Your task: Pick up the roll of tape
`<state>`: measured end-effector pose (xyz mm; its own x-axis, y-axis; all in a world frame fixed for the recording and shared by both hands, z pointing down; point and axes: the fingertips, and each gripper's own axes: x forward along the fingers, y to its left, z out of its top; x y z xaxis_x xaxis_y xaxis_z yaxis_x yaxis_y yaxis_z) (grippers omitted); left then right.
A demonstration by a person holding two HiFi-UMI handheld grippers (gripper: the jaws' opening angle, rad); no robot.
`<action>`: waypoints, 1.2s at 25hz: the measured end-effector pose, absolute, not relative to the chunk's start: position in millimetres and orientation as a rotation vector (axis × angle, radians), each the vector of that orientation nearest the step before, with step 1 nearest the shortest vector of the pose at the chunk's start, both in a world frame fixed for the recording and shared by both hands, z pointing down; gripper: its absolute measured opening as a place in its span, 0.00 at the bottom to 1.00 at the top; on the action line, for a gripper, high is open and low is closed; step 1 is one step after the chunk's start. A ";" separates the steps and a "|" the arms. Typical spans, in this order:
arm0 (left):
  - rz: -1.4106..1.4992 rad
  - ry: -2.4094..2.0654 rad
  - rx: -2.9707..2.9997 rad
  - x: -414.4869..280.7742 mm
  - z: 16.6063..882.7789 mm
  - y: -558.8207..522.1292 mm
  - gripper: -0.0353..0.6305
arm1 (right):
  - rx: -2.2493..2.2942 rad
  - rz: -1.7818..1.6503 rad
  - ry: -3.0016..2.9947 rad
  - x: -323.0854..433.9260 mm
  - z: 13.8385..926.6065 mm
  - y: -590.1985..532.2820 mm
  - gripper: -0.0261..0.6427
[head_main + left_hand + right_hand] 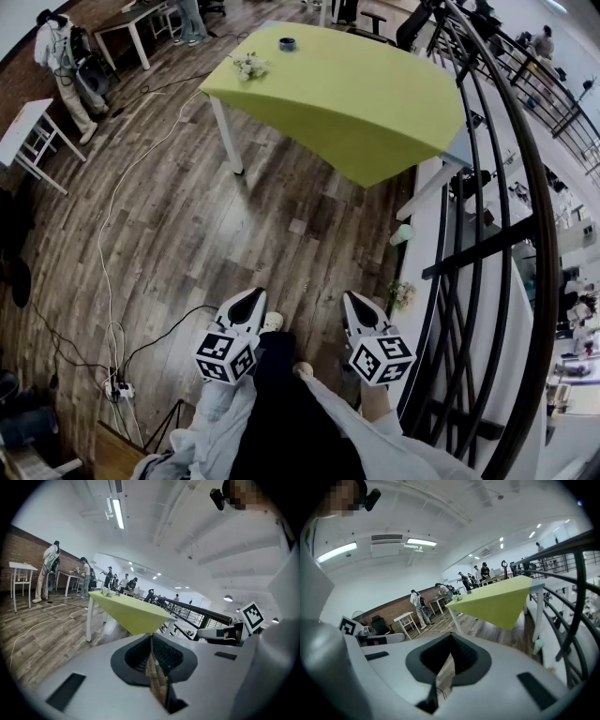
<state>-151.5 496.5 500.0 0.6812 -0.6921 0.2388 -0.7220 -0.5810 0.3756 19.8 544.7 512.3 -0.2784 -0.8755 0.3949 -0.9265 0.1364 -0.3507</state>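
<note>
We've got wooden floor (187, 234), then the green bench (375, 103) well ahead of us. Left tool (251, 298) and right tool (354, 302) are both closed and empty. The roll of tape (287, 44) sits on the bench's far end.

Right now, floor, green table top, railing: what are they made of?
Floor: wood planks or wood-look laminate; grain and board seams, slight sheen. Table top: smooth matte yellow-green, likely laminate or painted board; no grain shows. Railing: thin black bars, probably painted metal.
</note>
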 end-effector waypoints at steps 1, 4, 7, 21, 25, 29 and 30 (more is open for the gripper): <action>0.092 -1.099 2.448 -152.1 500.9 504.9 0.09 | 1.849 0.813 -2.289 22.0 511.6 552.6 0.05; 0.098 -1.106 2.444 -152.3 501.5 530.7 0.10 | 1.915 0.824 -2.279 29.9 508.1 577.4 0.05; 0.100 -1.126 2.463 -152.9 493.5 547.4 0.10 | 1.929 0.862 -2.306 32.0 501.0 597.0 0.05; 0.048 -1.194 2.476 -150.6 472.5 552.4 0.10 | 1.918 0.763 -2.370 34.1 482.6 596.4 0.05; 0.059 -1.201 2.483 -146.2 473.1 524.6 0.10 | 1.904 0.767 -2.372 36.7 484.3 569.2 0.05; 0.038 -1.213 2.482 -145.8 472.2 487.2 0.10 | 1.895 0.754 -2.377 38.0 484.6 532.2 0.05; 0.035 -1.216 2.481 -145.4 471.8 477.0 0.09 | 1.893 0.756 -2.376 38.7 485.0 521.5 0.05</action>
